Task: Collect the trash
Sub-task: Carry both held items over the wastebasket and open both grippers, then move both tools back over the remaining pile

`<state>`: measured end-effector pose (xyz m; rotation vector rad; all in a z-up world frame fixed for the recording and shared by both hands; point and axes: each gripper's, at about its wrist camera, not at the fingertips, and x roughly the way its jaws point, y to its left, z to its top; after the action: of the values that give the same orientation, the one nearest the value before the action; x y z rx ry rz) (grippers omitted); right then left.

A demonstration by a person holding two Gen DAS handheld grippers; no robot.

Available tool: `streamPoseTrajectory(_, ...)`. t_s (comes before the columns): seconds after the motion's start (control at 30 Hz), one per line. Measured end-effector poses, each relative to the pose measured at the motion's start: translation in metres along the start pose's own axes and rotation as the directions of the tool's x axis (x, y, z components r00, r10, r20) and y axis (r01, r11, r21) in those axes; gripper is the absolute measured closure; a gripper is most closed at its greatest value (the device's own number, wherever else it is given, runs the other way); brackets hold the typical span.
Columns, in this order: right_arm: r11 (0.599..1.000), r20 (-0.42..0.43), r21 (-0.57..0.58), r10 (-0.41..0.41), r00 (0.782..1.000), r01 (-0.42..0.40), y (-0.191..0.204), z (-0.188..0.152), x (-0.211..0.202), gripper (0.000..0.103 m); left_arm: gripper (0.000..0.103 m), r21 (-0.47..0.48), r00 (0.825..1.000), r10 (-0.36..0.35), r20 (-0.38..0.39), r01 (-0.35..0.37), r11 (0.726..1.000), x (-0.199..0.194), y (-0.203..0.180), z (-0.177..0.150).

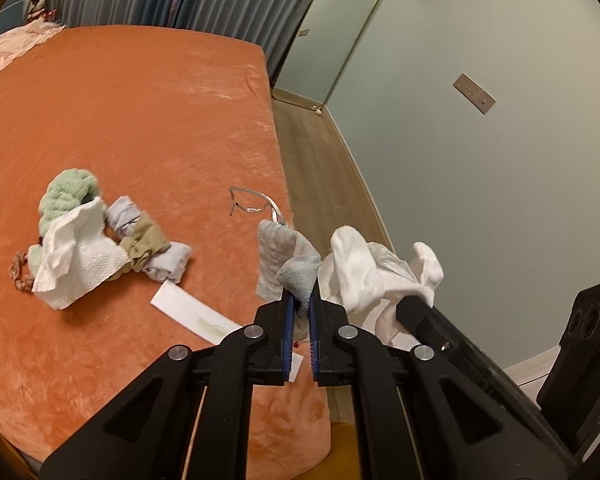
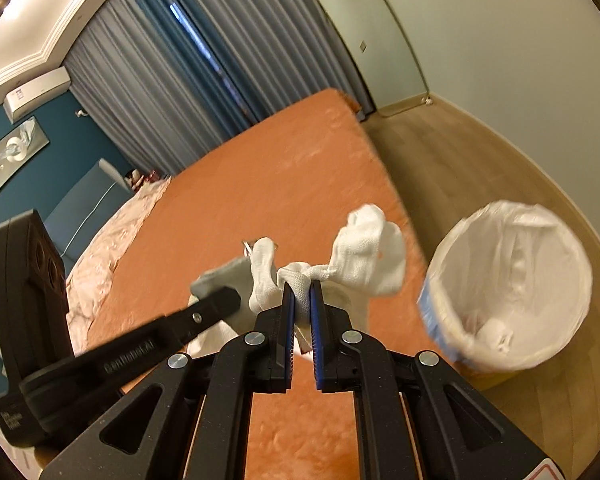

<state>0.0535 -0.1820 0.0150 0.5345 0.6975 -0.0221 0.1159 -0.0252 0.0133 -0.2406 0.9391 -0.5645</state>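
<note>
Orange plush bedcover (image 1: 140,120) fills most of the left wrist view, and over its near edge the left gripper (image 1: 301,304) has its blue-padded fingers (image 1: 288,320) clamped tight on a crumpled grey-blue tissue (image 1: 284,260), held up off the bed. Just to its right the right gripper (image 2: 301,294) pinches a wad of white tissue (image 2: 364,256) between its own pads, the paper flaring out on both sides of the jaws; the two wads hang side by side, nearly touching. On the bed, well to the left, lies a heap of a white paper towel (image 1: 76,256), a mint-green fluffy item (image 1: 68,196), a beige scrunchie (image 1: 146,240) and pale cloth bits, with a flat white paper strip (image 1: 192,316) near it and a thin metal-framed pair of glasses (image 1: 256,204) by the edge. Down on the wood floor (image 2: 460,168), right of the bed, stands a white-lined trash bin (image 2: 452,264) with some white scraps in it
</note>
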Motion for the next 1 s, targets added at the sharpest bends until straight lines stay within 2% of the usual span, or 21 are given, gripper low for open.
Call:
streamPoseTrajectory(0.3, 0.992, 0.059, 0.051, -0.119, 0.991, 0.117, -0.065, 0.032, -0.022, 0.095, 0.097, 0.07, 0.996, -0.079, -0.042, 0.081, 0.994, 0.04, -0.059, 0.011)
streamPoseTrajectory(0.6, 0.966, 0.047, 0.137, -0.227, 0.973, 0.219, -0.137, 0.045, -0.029, 0.095, 0.096, 0.133, 0.986, -0.129, -0.11, 0.143, 0.981, 0.095, -0.119, 0.011)
streamPoseTrajectory(0.63, 0.963, 0.044, 0.149, -0.235, 0.971, 0.226, -0.146, 0.046, -0.028, 0.095, 0.094, 0.141, 0.985, -0.127, -0.115, 0.143, 0.98, 0.1, -0.124, 0.01)
streamPoseTrajectory(0.7, 0.958, 0.038, 0.161, -0.245, 0.969, 0.236, -0.155, 0.047, -0.027, 0.095, 0.083, 0.152, 0.986, -0.11, -0.122, 0.128, 0.98, 0.111, -0.132, 0.009)
streamPoseTrajectory(0.77, 0.954, 0.03, 0.172, -0.254, 0.967, 0.246, -0.163, 0.048, -0.024, 0.094, 0.061, 0.141, 0.988, -0.097, -0.118, 0.114, 0.983, 0.116, -0.135, 0.009)
streamPoseTrajectory(0.87, 0.947, 0.026, 0.185, -0.27, 0.963, 0.261, -0.168, 0.049, -0.022, 0.088, 0.046, 0.133, 0.992, -0.072, -0.101, 0.085, 0.988, 0.119, -0.133, 0.011)
streamPoseTrajectory(0.97, 0.944, 0.027, 0.191, -0.279, 0.96, 0.269, -0.169, 0.048, -0.019, 0.081, 0.045, 0.134, 0.995, -0.054, -0.089, 0.066, 0.989, 0.118, -0.127, 0.012)
streamPoseTrajectory(1.0, 0.943, 0.03, 0.192, -0.284, 0.958, 0.273, -0.167, 0.048, -0.019, 0.076, 0.045, 0.132, 0.995, -0.051, -0.087, 0.062, 0.989, 0.117, -0.124, 0.012)
